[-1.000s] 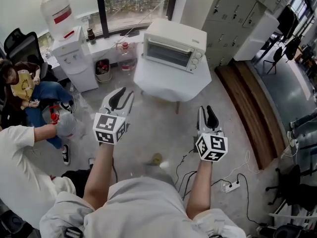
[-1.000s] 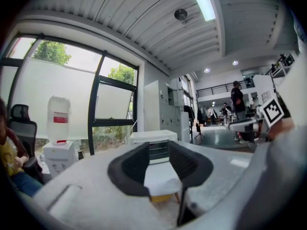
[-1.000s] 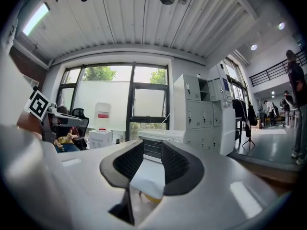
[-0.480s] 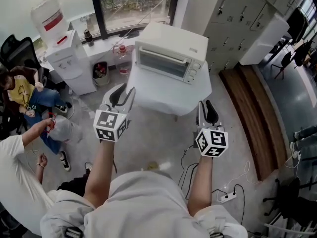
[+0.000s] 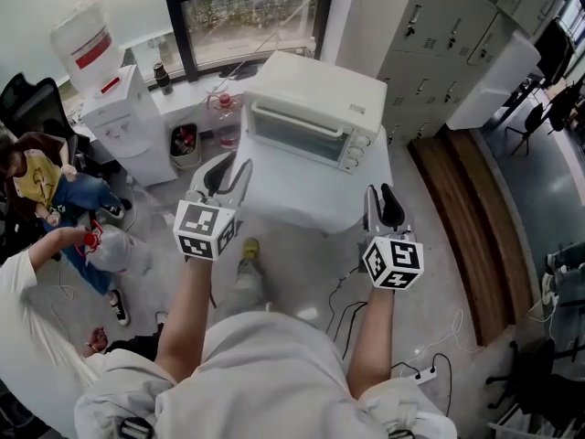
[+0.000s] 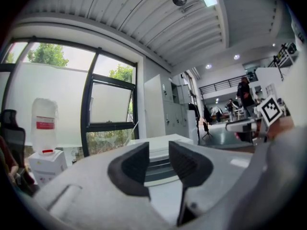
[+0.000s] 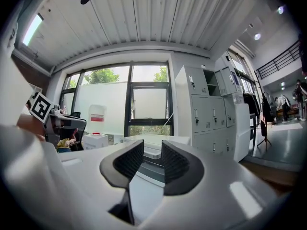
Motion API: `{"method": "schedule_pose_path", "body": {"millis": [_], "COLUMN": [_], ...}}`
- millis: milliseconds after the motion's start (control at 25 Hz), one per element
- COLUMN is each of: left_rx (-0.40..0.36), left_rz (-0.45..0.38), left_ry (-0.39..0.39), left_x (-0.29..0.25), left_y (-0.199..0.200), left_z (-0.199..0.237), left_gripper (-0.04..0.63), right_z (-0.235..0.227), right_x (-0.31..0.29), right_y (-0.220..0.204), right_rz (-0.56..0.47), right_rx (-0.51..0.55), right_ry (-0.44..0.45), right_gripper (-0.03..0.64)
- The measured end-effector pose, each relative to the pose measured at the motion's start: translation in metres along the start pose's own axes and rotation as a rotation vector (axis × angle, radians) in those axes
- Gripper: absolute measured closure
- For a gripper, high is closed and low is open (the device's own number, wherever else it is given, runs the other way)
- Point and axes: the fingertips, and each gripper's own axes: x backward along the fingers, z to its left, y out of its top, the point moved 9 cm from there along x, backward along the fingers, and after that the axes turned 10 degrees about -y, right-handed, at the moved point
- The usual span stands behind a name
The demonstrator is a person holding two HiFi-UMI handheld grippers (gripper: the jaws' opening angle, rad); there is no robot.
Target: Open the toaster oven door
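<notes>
**Toaster oven and approach room.** The white toaster oven (image 5: 311, 117) is being carried at the far side of a white worktop (image 5: 302, 195), with its front turned near and slightly left. Its glazed door (image 5: 294, 135) is being shown shut, and a column of knobs (image 5: 359, 151) is being shown at the door's right. The left claw (image 5: 230, 165) and the right claw (image 5: 380, 195) are being held short of the oven, apart from the door. Each is being held released, with a narrow gap between its jaws and nothing gripped. Bare floor (image 5: 302, 273) is being left open along the worktop's near edge. The space is being bounded by a water dispenser (image 5: 110, 108) at far left and lockers (image 5: 430, 26) at far right.
</notes>
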Motion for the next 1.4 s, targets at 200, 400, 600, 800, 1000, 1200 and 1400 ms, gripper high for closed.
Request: {"method": "schedule_pose_path", "body": {"millis": [200, 400, 600, 800, 1000, 1200, 1400], "left_rx": [0.014, 0.032, 0.050, 0.074, 0.087, 0.085, 0.088], "left_rz": [0.002, 0.027, 0.055, 0.058, 0.050, 0.038, 0.033], "left_ry": [-0.024, -0.071, -0.123, -0.148, -0.186, -0.231, -0.263], "left_x": [-0.042, -0.098, -0.150, -0.194, -0.224, -0.246, -0.257], "left_y": [-0.006, -0.010, -0.018, -0.020, -0.026, -0.026, -0.025], "left_z": [0.032, 0.085, 0.139, 0.191, 0.234, 0.258, 0.268], "left_gripper": [0.472, 0.472, 0.472, 0.472, 0.472, 0.472, 0.472], "right_z": [-0.009, -0.009, -0.003, 0.001, 0.016, 0.023, 0.025], "right_x": [-0.044, -0.107, -0.167, -0.222, -0.270, -0.295, -0.305], "right_y": [-0.001, 0.002, 0.005, 0.013, 0.019, 0.022, 0.024], "right_rz": [0.011, 0.044, 0.071, 0.092, 0.105, 0.108, 0.121], "right_rx": [0.006, 0.000, -0.001, 0.009, 0.032, 0.032, 0.049], "right_ry": [-0.025, -0.065, -0.101, -0.131, -0.138, -0.164, -0.164], "right_gripper": [0.517, 0.517, 0.517, 0.517, 0.517, 0.517, 0.517]}}
